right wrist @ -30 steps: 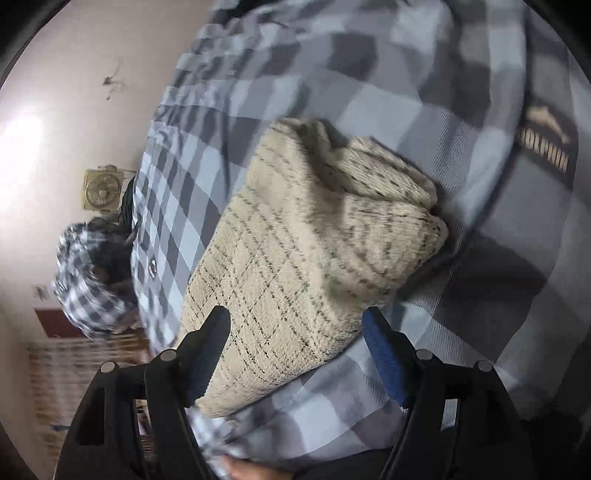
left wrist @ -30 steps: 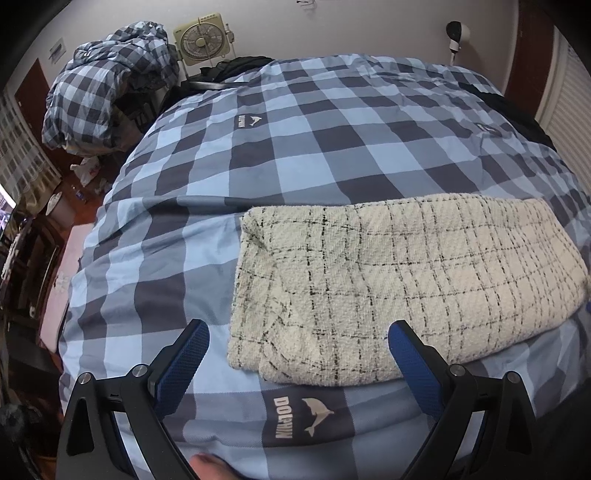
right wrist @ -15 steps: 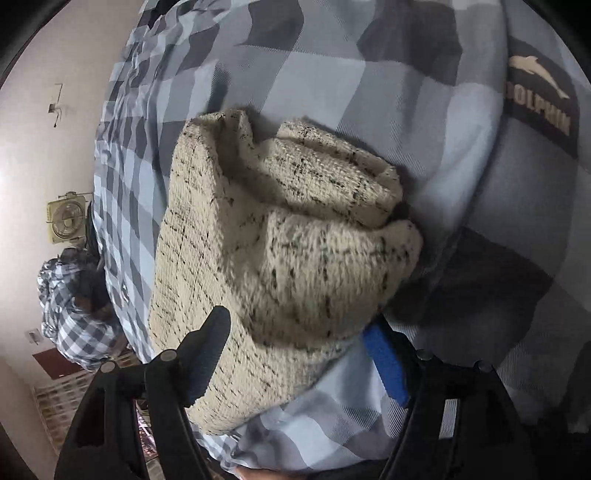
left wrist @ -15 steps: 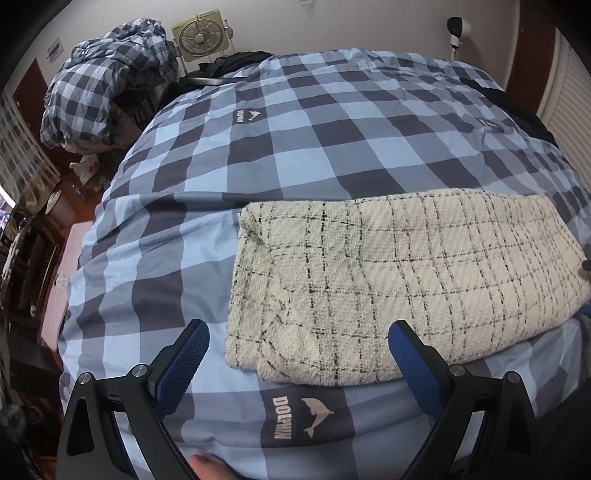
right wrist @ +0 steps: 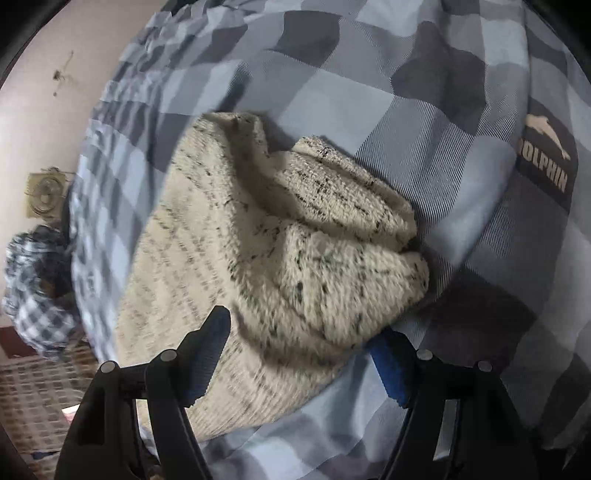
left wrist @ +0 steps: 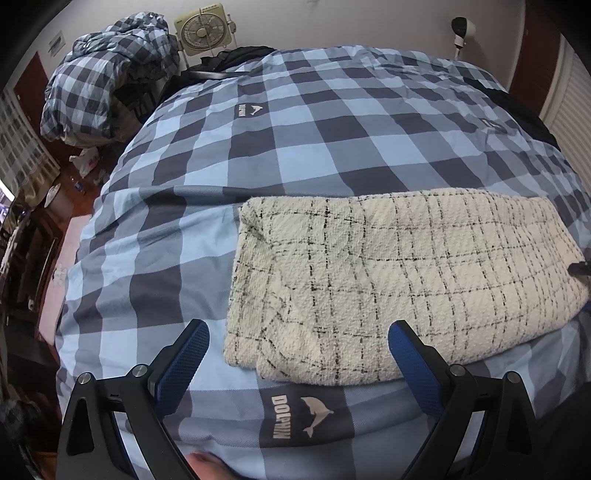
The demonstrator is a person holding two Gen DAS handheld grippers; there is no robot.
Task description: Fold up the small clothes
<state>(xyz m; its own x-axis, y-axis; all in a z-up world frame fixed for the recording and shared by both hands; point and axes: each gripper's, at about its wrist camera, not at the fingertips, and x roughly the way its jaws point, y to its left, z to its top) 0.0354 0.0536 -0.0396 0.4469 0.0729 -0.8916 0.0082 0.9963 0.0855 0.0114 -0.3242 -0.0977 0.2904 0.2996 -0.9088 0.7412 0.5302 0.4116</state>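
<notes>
A cream knit garment with thin black checks (left wrist: 399, 284) lies folded into a long band on the blue checked bedcover (left wrist: 295, 140). My left gripper (left wrist: 297, 343) is open just short of its near left end, holding nothing. In the right wrist view the garment's bunched end (right wrist: 295, 258) fills the middle. My right gripper (right wrist: 301, 339) is open and straddles that end, one finger (right wrist: 207, 350) above the fabric and the other finger (right wrist: 389, 363) low against the bedcover at its edge. The right gripper's tip (left wrist: 581, 267) shows at the garment's right end in the left wrist view.
A heap of checked bedding (left wrist: 107, 77) and a small fan (left wrist: 205, 33) stand at the bed's far left. Dark clothes (left wrist: 524, 110) lie at the far right edge. Furniture and floor clutter (left wrist: 33, 229) line the left side. A DOLPHIN patch (left wrist: 303, 417) marks the near edge.
My right gripper has pushed in around the garment's end, its lower finger sliding under the edge, and has kept shifting since. The left gripper and the garment's left end have hardly moved.
</notes>
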